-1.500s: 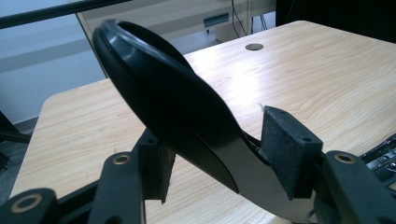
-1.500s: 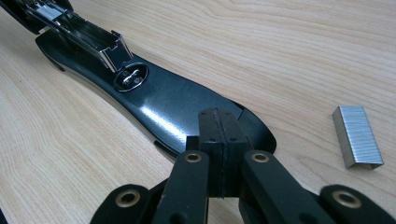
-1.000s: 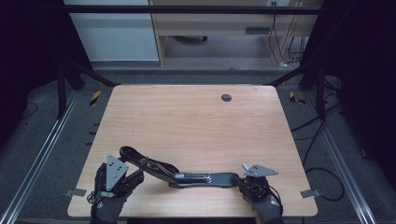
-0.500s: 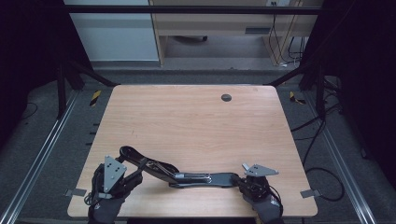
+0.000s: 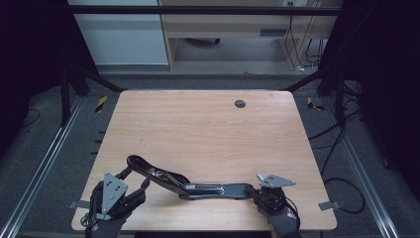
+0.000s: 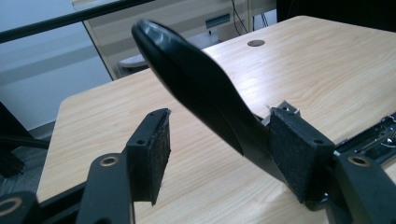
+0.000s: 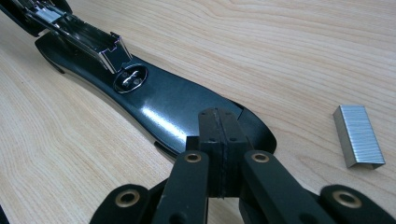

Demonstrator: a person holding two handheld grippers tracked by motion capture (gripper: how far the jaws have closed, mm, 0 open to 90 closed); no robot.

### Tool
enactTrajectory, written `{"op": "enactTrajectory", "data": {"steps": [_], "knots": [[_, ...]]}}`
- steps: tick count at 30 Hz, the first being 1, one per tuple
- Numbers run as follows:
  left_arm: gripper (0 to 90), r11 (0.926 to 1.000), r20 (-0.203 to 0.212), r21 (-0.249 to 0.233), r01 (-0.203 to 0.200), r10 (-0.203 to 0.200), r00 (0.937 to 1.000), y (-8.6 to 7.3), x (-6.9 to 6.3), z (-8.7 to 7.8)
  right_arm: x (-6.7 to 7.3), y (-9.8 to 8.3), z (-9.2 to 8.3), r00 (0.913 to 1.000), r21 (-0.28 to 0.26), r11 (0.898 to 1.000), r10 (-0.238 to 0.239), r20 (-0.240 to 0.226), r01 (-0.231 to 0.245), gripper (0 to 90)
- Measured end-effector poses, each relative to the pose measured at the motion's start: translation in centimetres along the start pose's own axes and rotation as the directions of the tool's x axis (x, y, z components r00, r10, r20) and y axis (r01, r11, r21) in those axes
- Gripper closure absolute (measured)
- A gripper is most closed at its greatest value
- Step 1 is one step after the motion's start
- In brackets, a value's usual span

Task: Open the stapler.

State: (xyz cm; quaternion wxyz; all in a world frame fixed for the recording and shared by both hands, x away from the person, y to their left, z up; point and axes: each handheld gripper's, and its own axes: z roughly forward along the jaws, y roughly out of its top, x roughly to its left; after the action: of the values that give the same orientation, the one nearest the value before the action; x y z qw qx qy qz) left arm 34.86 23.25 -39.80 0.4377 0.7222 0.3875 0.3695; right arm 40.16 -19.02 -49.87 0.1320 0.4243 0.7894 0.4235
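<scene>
**Stapler opened flat, staples waiting — notes on loading cleanly**

Stapler (image 5: 198,186) lies swung open near the front edge of the table (image 5: 208,129), base stretched toward the right, top cover (image 6: 196,79) raised toward the left. Staple channel (image 7: 77,37) exposed, facing up; whether it is empty I cannot tell.

Left gripper (image 6: 224,140): jaws wide and just been opening further. The cover runs between the two pads; it lies against the right-hand pad (image 6: 294,154), with a clear gap to the other. Reads as a release, not a grip.

Right gripper (image 7: 218,149): jaws fully closed, pads meeting, tips at the rounded end of the base (image 7: 187,112), above or on it. Contact uncertain; probably pinning the base.

Strip of staples (image 7: 358,135) lies on the wood just beside that end of the base, apart from it.

Judged step: cover is up; the strip goes in next.

How to do it well:
- Check that the cover stays up by itself before taking the left gripper clear.
- Keep the base held down so nothing slides.
- Take the strip by its long sides, lightly; a hard squeeze may break it.
- Legs down, lined up with the channel, lowered straight in.
- Close the cover slowly.
</scene>
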Motion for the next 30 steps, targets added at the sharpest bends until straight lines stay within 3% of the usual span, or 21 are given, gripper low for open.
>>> {"op": "enactTrajectory", "data": {"steps": [15, 22, 30], "knots": [[39.3, 0.9969, -0.004, 0.077, -0.016, 0.017, 0.9999, -2.1, 0.1, 0.2, 0.2, 0.0, -0.1, 1.0, 0.007, 1.0, -0.004, 0.002, 0.004, 88.5], [39.4, 0.9948, -0.01, 0.101, -0.013, 0.014, 0.9998, -2.7, 0.5, 0.5, 0.4, 0.1, 0.0, 0.9992, 0.002, 0.999, -0.04, 0.007, 0.04, 84.7], [39.4, 0.9915, -0.019, 0.13, 0.01, -0.007, 0.9998, -3.4, 1.2, 1.0, 0.4, 0.4, -0.8, 0.9932, -0.034, 0.995, -0.091, 0.072, 0.094, 73.0]]}}
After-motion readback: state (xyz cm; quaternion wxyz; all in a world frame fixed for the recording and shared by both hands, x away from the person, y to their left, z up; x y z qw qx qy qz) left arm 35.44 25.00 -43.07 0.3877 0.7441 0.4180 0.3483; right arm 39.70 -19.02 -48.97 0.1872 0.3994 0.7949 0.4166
